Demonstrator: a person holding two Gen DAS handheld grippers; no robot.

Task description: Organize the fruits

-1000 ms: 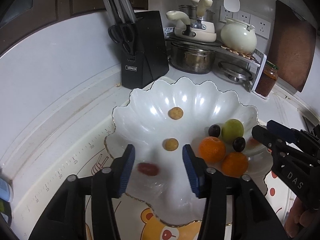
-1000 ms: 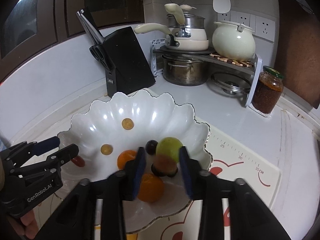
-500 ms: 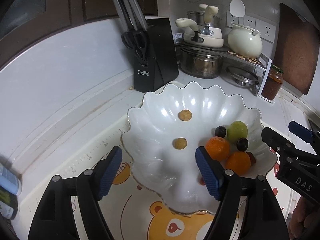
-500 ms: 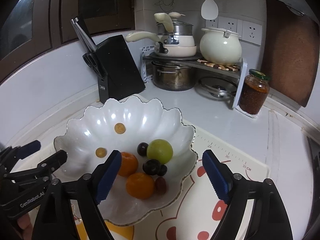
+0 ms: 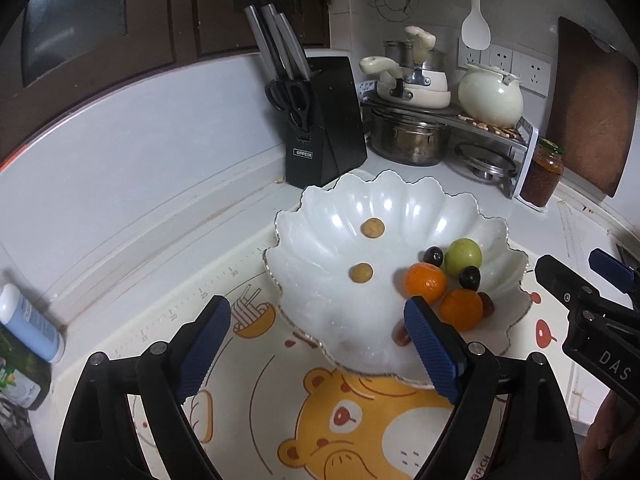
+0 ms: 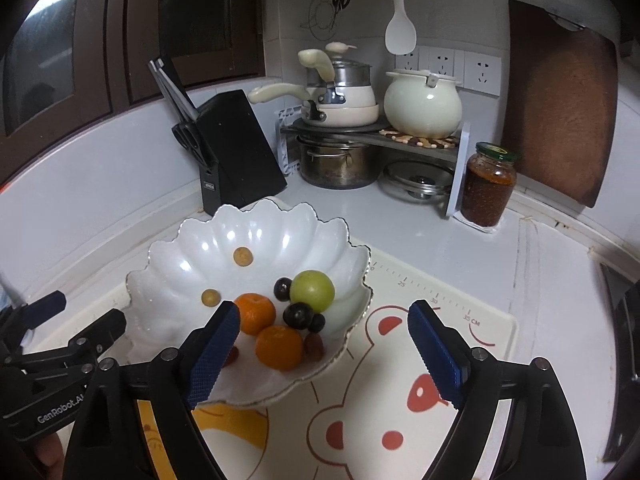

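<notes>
A white scalloped bowl (image 5: 328,248) (image 6: 192,264) stands on a bear-print mat. In it lie a green fruit (image 5: 463,257) (image 6: 312,290), two oranges (image 5: 425,282) (image 6: 279,347), dark grapes (image 5: 469,277) (image 6: 298,315), two small tan fruits (image 5: 361,273) (image 6: 243,257) and red dates (image 5: 487,304) (image 6: 314,346). My left gripper (image 5: 316,336) hangs over the bowl's near rim, its jaws opening with nothing held. My right gripper (image 6: 324,332) stands open and holds nothing, above the bowl's right edge. Each gripper shows in the other's view, the right gripper (image 5: 588,276) and the left gripper (image 6: 76,316).
A black knife block (image 5: 324,120) stands behind the bowl. A rack with pots (image 6: 340,160) and a cream kettle (image 6: 422,108) fills the back corner, with a red jar (image 6: 488,188) and a brown cutting board (image 6: 560,100) beside it. A bottle (image 5: 28,320) lies far left.
Both grippers opened wide and drew back and up from the bowl. The red date between the left jaws and the reddish fruit between the right jaws now lie in the bowl.
</notes>
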